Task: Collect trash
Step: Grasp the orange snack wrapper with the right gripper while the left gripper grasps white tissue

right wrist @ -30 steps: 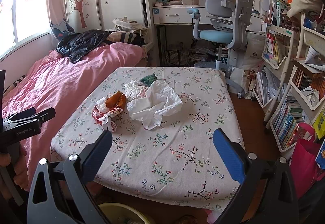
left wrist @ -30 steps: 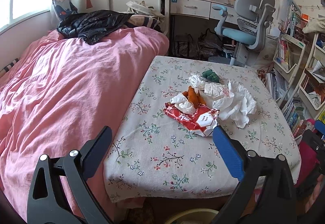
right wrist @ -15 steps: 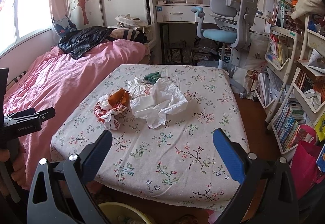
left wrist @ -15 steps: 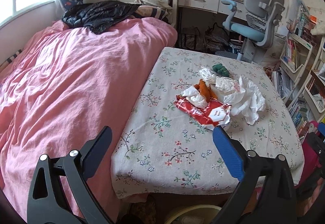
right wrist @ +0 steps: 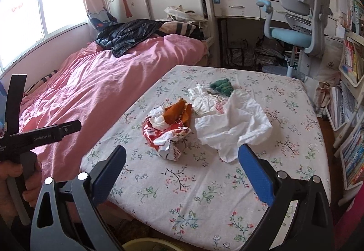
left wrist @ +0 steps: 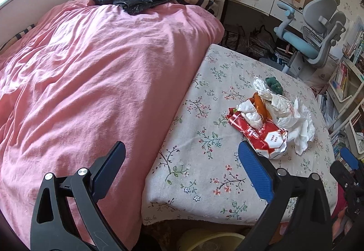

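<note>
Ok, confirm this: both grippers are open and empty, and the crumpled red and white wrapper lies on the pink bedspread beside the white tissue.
Wrong place. The crumpled red and white wrapper lies on the floral tablecloth, not the pink bedspread, beside the white tissue; the right wrist view shows it. Left gripper and right gripper are open and empty.

Both grippers look the same: black plastic frames, silver screws, blue ribbed pads on the fingers [left wrist: 254, 171]. "GenRobot.AI" printed on the left gripper [right wrist: 43, 137].

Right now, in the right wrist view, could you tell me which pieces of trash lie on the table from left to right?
Red snack wrapper → orange peel → green crumpled item → white plastic bag.
</note>
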### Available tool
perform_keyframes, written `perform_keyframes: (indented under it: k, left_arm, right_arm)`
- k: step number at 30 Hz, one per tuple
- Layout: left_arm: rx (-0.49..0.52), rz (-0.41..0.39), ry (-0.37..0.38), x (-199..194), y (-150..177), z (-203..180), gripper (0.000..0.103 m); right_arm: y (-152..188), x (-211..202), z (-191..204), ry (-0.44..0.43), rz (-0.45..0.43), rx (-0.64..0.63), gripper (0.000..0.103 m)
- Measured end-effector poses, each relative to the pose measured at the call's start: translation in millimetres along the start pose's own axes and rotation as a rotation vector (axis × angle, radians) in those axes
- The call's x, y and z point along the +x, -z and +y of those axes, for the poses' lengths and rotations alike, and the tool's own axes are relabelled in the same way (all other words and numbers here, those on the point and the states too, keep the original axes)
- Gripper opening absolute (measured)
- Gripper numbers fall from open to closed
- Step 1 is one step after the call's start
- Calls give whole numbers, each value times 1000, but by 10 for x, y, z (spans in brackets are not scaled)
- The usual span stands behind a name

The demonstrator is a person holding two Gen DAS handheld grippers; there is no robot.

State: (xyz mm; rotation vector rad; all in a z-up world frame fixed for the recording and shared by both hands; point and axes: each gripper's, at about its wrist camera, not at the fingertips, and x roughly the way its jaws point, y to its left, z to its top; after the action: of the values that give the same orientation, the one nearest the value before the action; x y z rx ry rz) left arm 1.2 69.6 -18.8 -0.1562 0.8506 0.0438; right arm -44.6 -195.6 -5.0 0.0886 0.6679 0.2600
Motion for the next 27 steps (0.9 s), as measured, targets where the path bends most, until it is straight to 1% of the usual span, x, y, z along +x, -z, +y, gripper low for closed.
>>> perform_keyframes:
  k: [3, 4, 5, 7, 10, 11, 13, 15, 18, 20, 22, 23, 24, 27]
  left_arm:
    - [-39, -3, -1, 7, -16, 17, 96]
    - [-61, -10, -6, 0, -30, 48, 96]
    - [-90, -21, -18, -10, -48, 94, 96]
    - [-142, -33, -31, -18, -92, 192, 96]
    - [-223, -52, -37, -35, -143, 340, 96]
    - [-241, -55, -35, -36, -158, 371, 96]
    - [-254, -55, -27, -18, -180, 405, 96]
    - [-252, -50, -18, 5, -207, 392, 96]
    - [-247, -49, 6, 27, -254, 350, 96]
    - [-239, -52, 20, 34, -284, 302, 96]
    - [-226, -49, 30, 47, -301, 254, 96]
    - [-221, -46, 34, 51, -301, 241, 96]
    - [-217, -44, 37, 57, -302, 228, 96]
    - [-211, -38, 36, 70, -301, 224, 96]
  right_arm:
    - [-154, 135, 88, -25, -15, -34, 94]
    - [-207, 194, 111, -38, -13, -44, 90]
    - [-258, 277, 149, -54, -3, -56, 81]
    - [-333, 496, 242, -76, 37, -87, 70]
    - [-388, 897, 378, -117, 121, -132, 55]
    - [-393, 1011, 411, -115, 148, -146, 53]
    - [-427, 1244, 427, -71, 203, -156, 52]
    - [-476, 1397, 344, -51, 230, -92, 49]
    - [-561, 1510, 160, -41, 234, 37, 47]
    - [-578, 1614, 49, -47, 264, 112, 39]
    - [-568, 1735, -1, -35, 305, 145, 36]
    - [-555, 1782, -13, -27, 322, 152, 32]
    - [-531, 1818, -37, -28, 339, 160, 31]
    - [-501, 1806, -89, -39, 347, 182, 27]
